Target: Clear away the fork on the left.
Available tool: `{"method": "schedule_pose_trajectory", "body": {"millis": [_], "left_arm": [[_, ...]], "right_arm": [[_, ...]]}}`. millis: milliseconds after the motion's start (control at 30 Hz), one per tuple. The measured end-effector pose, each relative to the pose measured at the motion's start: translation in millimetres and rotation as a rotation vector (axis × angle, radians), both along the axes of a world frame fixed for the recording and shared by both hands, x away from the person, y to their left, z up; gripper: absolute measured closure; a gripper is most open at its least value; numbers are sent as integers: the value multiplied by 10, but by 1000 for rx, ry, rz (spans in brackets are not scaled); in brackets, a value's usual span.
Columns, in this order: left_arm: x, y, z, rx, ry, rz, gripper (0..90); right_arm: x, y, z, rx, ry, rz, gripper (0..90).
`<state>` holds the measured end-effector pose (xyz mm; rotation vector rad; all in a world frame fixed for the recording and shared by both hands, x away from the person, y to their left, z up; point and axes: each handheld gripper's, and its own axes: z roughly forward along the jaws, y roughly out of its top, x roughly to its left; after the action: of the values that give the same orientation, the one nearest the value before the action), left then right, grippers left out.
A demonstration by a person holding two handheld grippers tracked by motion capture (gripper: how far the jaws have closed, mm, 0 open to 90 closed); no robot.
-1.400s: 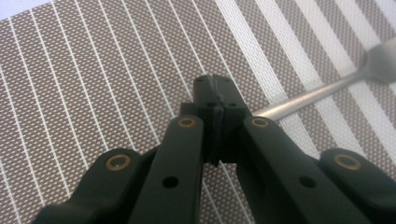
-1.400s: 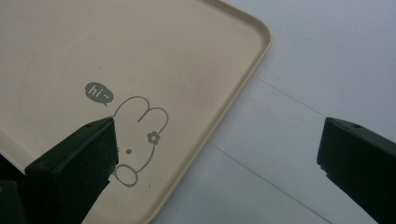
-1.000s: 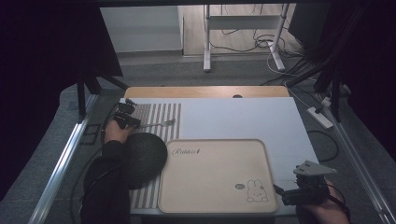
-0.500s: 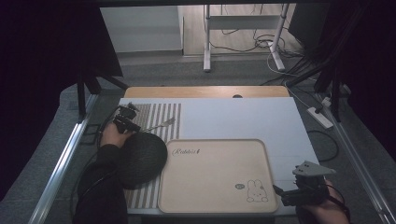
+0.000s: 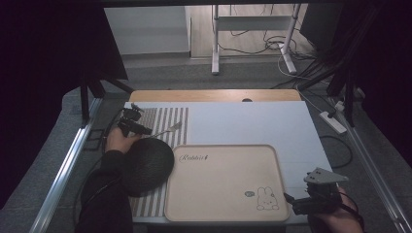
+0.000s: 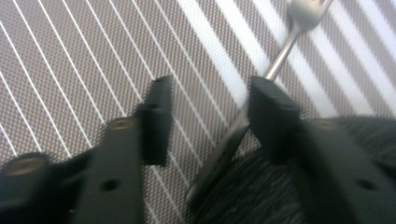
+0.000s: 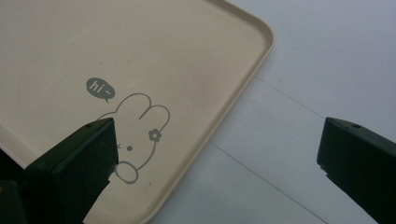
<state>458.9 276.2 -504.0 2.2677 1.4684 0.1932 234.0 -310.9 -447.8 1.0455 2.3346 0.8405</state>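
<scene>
A metal fork lies on a striped placemat, its handle end at the rim of a dark round plate. My left gripper is down at the fork handle, open. In the left gripper view the fork runs between the jaws of my left gripper, against the right jaw and apart from the left one, with the dark plate below. My right gripper is wide open, as the right gripper view confirms, over the near right corner of a beige tray with a rabbit drawing.
The beige tray lies bare in the middle front of the white table cover. The striped placemat reaches under the dark plate and the tray's left edge. Metal rails run along both table sides. Cables and a stand are on the floor behind.
My left gripper has edged slightly toward the dark plate at the fork handle. The fork, tray and right gripper have not moved.
</scene>
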Motion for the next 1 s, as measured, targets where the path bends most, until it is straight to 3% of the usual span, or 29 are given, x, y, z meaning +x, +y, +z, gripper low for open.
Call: {"method": "schedule_pose_trajectory", "body": {"millis": [33,67,100,167,300,367,633,833,1000], "left_arm": [[7,-13,7,0,-6,4,421],[11,-29,12,-5,-14,3,333],[13,-46,17,-6,-26,-1,333],[20,-88,24,-4,-44,-8,225],[51,-171,11,-22,-35,-44,78],[59,-232,-3,0,-36,-60,11],[142,-430,-90,13,16,-120,0],[197,-522,-211,68,64,-126,0],[201,-549,-228,106,65,-131,0]], "right_arm": [[0,0,0,0,0,0,0],[-1,0,0,0,-1,0,0],[-1,0,0,0,-1,0,0],[0,0,0,0,-1,0,0],[0,1,-1,-1,-1,0,0],[0,1,-1,-1,0,0,0],[1,2,-2,-2,1,1,0],[1,3,-3,0,2,2,0],[1,5,-4,-1,3,3,0]]}}
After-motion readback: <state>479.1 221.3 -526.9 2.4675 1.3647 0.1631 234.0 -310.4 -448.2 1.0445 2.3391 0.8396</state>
